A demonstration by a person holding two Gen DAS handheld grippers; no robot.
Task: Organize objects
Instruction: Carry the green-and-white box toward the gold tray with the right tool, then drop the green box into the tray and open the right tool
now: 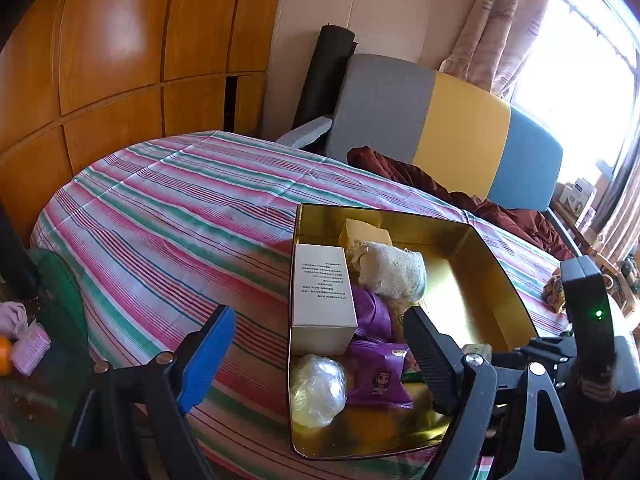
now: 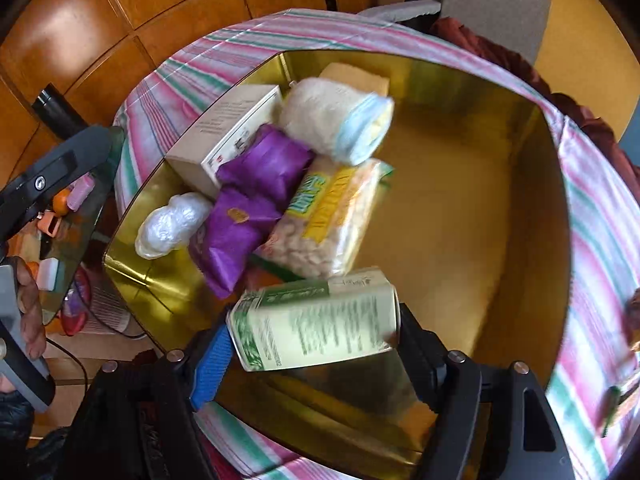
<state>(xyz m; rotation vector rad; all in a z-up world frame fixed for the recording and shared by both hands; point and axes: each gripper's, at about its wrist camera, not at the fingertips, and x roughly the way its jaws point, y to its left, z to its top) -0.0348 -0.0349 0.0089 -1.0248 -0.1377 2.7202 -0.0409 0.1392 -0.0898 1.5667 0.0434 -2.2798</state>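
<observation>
A gold tin [image 1: 500, 264] lies open on the striped bed. Its left half holds a white box [image 1: 322, 292], a rolled sock [image 1: 390, 270], purple packets [image 1: 380, 372], a clear plastic ball [image 1: 318, 390] and a yellow sponge [image 1: 362, 232]. My left gripper [image 1: 320, 356] is open at the tin's near left corner, one finger outside the wall and one over the inside. My right gripper [image 2: 312, 328] is over the tin [image 2: 520, 240], shut on a tilted green and cream box [image 2: 316, 320]. Just beyond it lies a bag of peanuts [image 2: 332, 216].
The striped sheet [image 1: 180, 208] stretches left of the tin. A red-brown cloth [image 1: 440, 188] and a grey, yellow and blue cushion [image 1: 460, 132] lie behind it. Wooden cupboards [image 1: 120, 60] line the back. A glass side table [image 2: 80, 216] with small items stands beside the bed.
</observation>
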